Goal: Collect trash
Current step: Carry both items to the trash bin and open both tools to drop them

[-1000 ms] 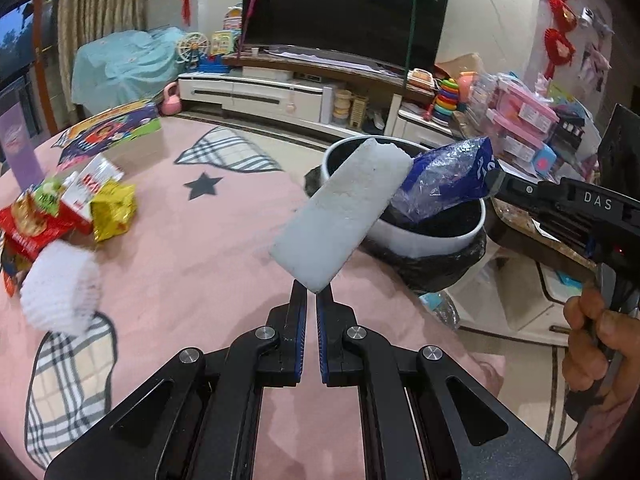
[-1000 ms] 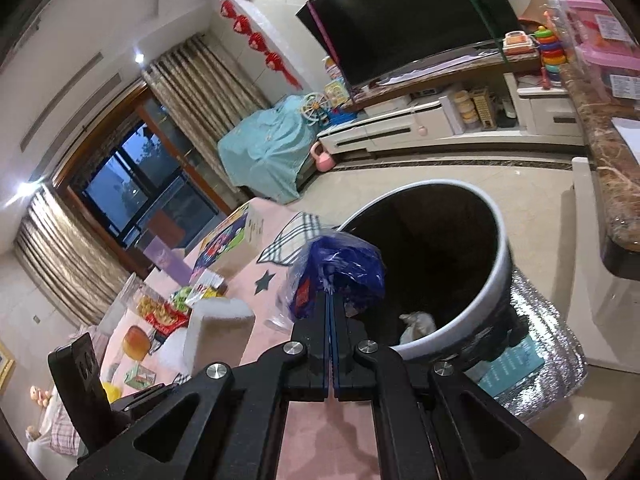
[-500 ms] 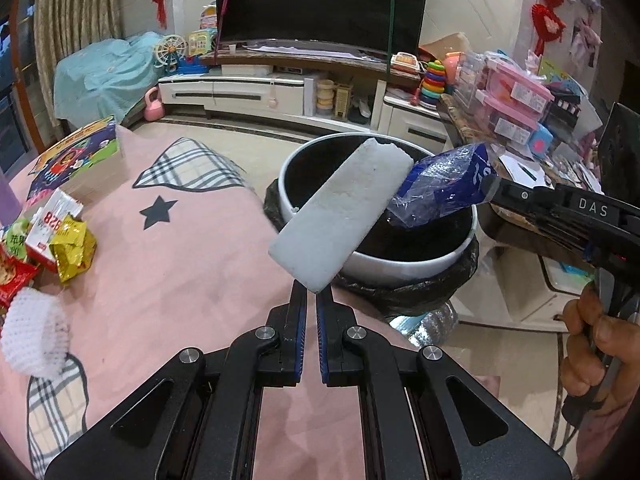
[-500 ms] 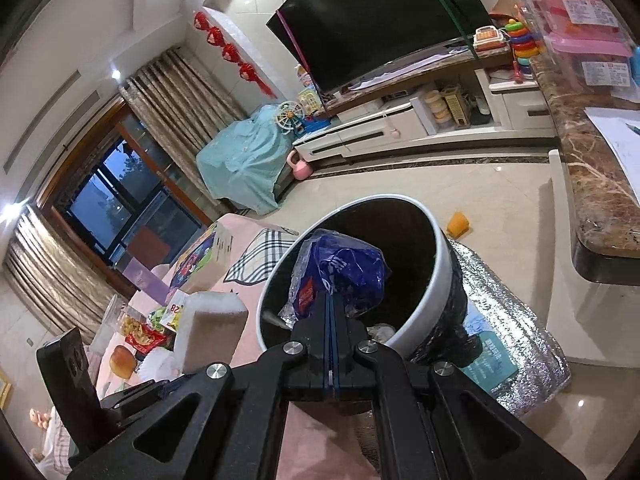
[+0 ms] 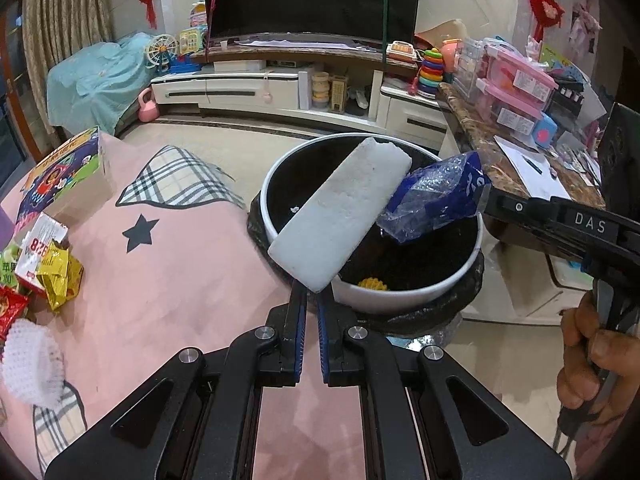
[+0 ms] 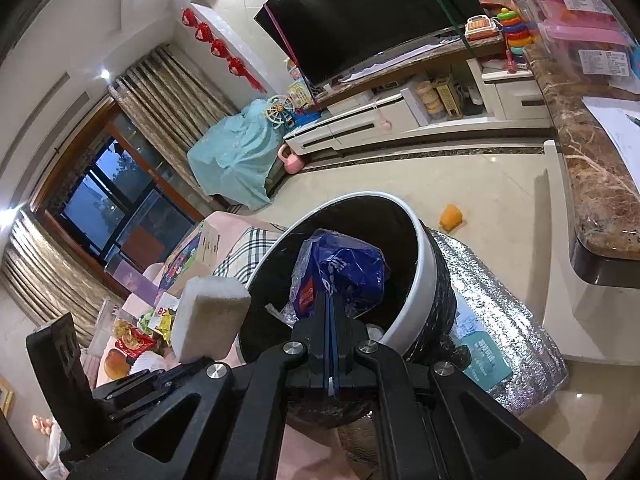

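Observation:
My left gripper (image 5: 311,296) is shut on a white foam block (image 5: 340,216) and holds it tilted over the near rim of the white trash bin (image 5: 400,300), which has a black liner. My right gripper (image 6: 331,300) is shut on a crumpled blue plastic bag (image 6: 348,272) and holds it above the bin's opening (image 6: 428,264). The bag also shows in the left wrist view (image 5: 432,200), just right of the foam block. The foam block shows at the left in the right wrist view (image 6: 208,316). Some trash lies at the bin's bottom (image 5: 372,283).
Snack wrappers (image 5: 44,264), a white foam net (image 5: 30,364) and a colourful box (image 5: 64,172) lie on the pink tablecloth (image 5: 180,272) at the left. A marble counter (image 6: 592,184) stands right of the bin. A silver foil bag (image 6: 504,320) lies on the floor.
Both grippers have moved toward the bin with their loads. The foam block and the blue bag now hang over the bin's opening.

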A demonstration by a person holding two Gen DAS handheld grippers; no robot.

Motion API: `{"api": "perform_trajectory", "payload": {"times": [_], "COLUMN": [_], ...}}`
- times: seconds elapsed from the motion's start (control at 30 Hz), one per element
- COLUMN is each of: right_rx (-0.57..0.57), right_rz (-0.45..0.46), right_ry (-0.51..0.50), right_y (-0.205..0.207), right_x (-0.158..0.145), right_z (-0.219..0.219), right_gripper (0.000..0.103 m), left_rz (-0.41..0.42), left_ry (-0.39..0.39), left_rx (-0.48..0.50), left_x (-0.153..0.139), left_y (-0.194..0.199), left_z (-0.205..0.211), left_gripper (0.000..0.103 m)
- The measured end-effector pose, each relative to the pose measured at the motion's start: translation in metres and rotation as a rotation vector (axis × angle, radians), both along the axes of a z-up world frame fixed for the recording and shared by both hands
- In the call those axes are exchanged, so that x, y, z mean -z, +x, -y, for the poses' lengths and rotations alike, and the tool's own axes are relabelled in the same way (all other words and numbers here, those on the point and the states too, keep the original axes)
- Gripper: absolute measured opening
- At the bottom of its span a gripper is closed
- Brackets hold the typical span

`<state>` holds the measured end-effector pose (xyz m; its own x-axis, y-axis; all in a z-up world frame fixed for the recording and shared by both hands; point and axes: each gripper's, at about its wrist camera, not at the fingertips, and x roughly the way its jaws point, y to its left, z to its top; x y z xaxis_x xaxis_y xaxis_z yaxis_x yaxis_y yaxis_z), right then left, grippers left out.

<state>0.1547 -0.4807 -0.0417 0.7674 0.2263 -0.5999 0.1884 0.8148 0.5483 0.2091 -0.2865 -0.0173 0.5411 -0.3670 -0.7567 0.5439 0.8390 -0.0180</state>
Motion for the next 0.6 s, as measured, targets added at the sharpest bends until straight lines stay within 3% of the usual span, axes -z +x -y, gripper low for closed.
{"api": "perform_trajectory", "payload": {"times": [0.23, 0.37, 0.47, 0.57, 0.6], "right_rx": [0.007, 0.004, 0.005, 0.004, 0.001], "right_rz": [-0.017, -0.015, -0.013, -0.013, -0.01], "right_ry": [-0.019, -0.011, -0.006, -0.015, -0.016], "right_y": [0.007, 0.007, 0.007, 0.006, 0.005], "right_x": [-0.001, -0.003, -0.004, -0.004, -0.005], "right_z": [0.002, 0.001, 0.001, -0.003, -0.005], "right_gripper": [0.006, 0.007, 0.012, 0.031, 0.042], "left_rz": [-0.006, 0.001, 0.005, -0.003, -0.008], "left_ry": [-0.01, -0.013, -0.019, -0.026, -0.031], "left_rx": [0.005, -0.001, -0.012, -0.035, -0.046], "left_x": [-0.005, -0.006, -0.006, -0.003, -0.001], "left_y": [0.005, 0.005, 0.004, 0.003, 0.002], "left_z": [0.008, 0.009, 0.005, -0.003, -0.008], "left_gripper": [0.009, 0.028, 0.036, 0.042, 0.043]}}
